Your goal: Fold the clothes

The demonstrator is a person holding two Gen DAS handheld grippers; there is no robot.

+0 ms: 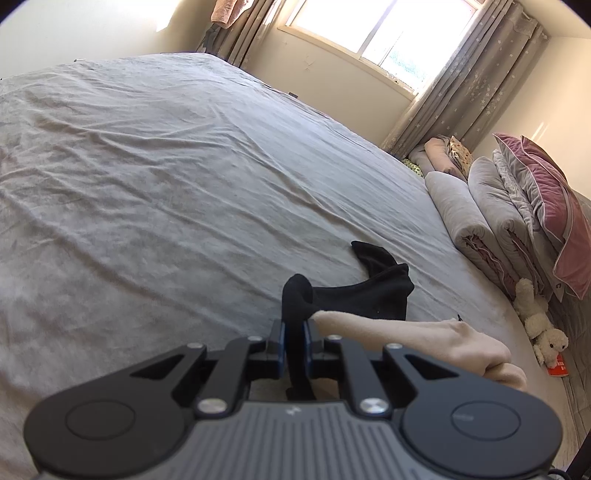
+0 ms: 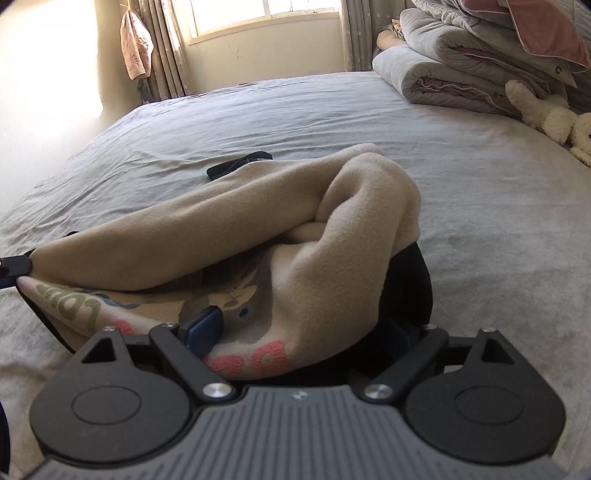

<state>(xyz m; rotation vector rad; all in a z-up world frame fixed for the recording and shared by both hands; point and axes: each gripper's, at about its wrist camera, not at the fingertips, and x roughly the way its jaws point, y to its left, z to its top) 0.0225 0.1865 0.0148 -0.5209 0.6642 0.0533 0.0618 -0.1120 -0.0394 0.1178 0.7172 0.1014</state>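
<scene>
A beige fleece garment (image 2: 229, 221) with pink and green printed letters lies bunched on the grey bed sheet (image 2: 480, 206), with black cloth (image 2: 410, 280) under its edges. My left gripper (image 1: 295, 328) is shut on a fold of black cloth together with a beige corner (image 1: 406, 338); in the right wrist view it shows at the far left edge (image 2: 11, 269), pinching that corner. My right gripper (image 2: 303, 332) stands open wide, the printed hem lying between its fingers; its left blue pad (image 2: 205, 326) is bare. A separate black piece (image 1: 380, 288) lies just beyond.
Rolled grey quilts (image 1: 465, 221) and a pink pillow (image 1: 546, 199) are stacked along the bed's right side, with a cream plush toy (image 1: 539, 325) beside them. A window (image 1: 373, 29) with curtains is behind, and a pink towel (image 2: 136, 48) hangs at the left.
</scene>
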